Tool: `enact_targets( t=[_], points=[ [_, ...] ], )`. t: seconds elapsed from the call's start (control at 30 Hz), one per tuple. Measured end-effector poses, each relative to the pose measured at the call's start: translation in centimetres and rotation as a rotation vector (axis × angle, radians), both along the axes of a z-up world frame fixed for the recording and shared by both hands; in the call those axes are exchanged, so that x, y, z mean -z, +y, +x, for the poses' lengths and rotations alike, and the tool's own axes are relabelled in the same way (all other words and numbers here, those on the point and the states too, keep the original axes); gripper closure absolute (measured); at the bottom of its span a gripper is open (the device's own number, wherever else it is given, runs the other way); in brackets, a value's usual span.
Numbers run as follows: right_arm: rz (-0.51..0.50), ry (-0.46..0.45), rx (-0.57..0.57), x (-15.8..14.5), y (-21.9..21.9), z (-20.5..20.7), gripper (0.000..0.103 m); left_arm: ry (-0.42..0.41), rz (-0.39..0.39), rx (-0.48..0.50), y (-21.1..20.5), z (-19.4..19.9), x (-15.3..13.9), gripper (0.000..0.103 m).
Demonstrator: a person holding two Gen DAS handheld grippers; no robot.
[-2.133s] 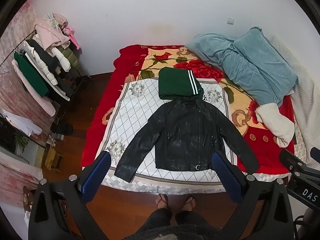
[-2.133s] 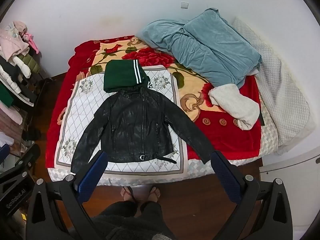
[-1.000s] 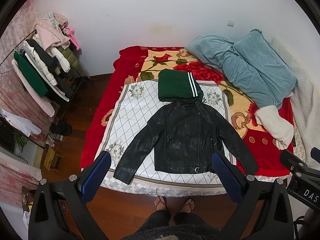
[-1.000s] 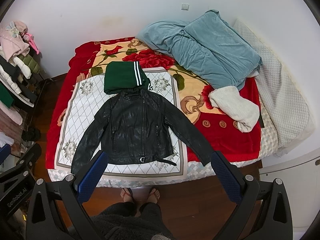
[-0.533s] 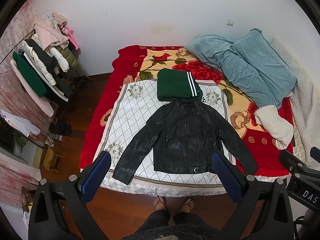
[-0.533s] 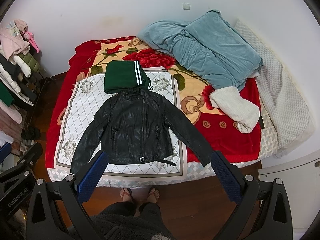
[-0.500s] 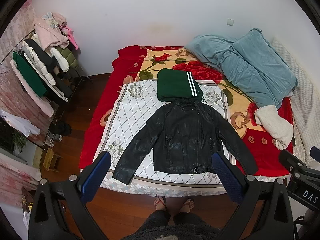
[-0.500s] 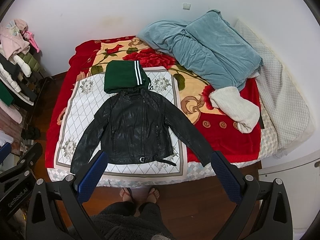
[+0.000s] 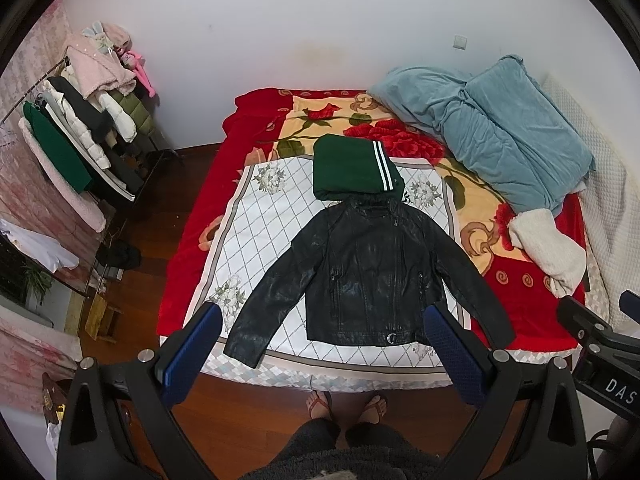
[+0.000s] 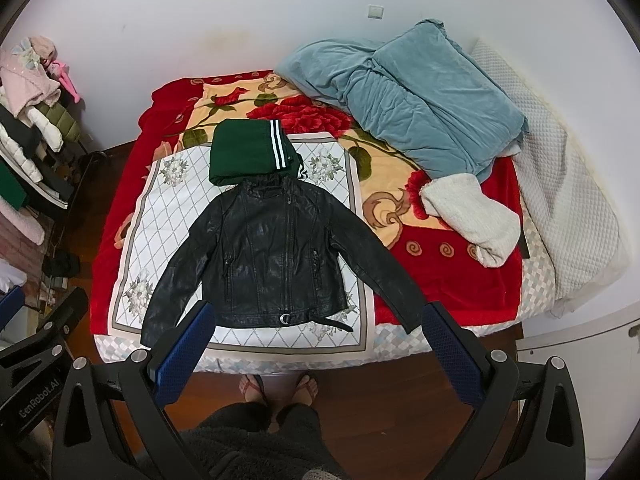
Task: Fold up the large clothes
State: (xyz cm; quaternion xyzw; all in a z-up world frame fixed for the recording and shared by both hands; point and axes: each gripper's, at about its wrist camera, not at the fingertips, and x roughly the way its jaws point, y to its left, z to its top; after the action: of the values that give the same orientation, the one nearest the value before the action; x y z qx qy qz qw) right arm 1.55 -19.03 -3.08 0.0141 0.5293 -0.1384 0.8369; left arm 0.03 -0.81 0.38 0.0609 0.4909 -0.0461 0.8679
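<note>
A black leather jacket [image 9: 372, 276] lies flat, front up, sleeves spread, on a white diamond-pattern cloth [image 9: 264, 224] at the near end of the bed; it also shows in the right wrist view [image 10: 276, 260]. A folded green garment with white stripes [image 9: 348, 168] sits just beyond its collar. My left gripper [image 9: 324, 332] is open and empty, held high above the bed's near edge. My right gripper [image 10: 316, 328] is open and empty, at the same height. Neither touches the jacket.
A rumpled blue blanket [image 9: 492, 128] and a white fleece item [image 9: 548, 252] lie on the bed's right side. A clothes rack [image 9: 76, 148] stands at the left. The person's feet [image 9: 348, 404] stand on the wood floor at the bed's edge.
Both views drift only slightly. The jacket and the grippers' opening stay the same.
</note>
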Motion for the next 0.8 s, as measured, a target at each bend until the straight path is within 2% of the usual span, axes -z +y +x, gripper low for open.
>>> enact_targets(
  t=[0.8],
  points=[
    [0.002,0.004,0.0,0.3,0.3,0.3,0.0,0.001,-0.004,0.001,-1.4,0.4,0.4,0.0]
  ],
)
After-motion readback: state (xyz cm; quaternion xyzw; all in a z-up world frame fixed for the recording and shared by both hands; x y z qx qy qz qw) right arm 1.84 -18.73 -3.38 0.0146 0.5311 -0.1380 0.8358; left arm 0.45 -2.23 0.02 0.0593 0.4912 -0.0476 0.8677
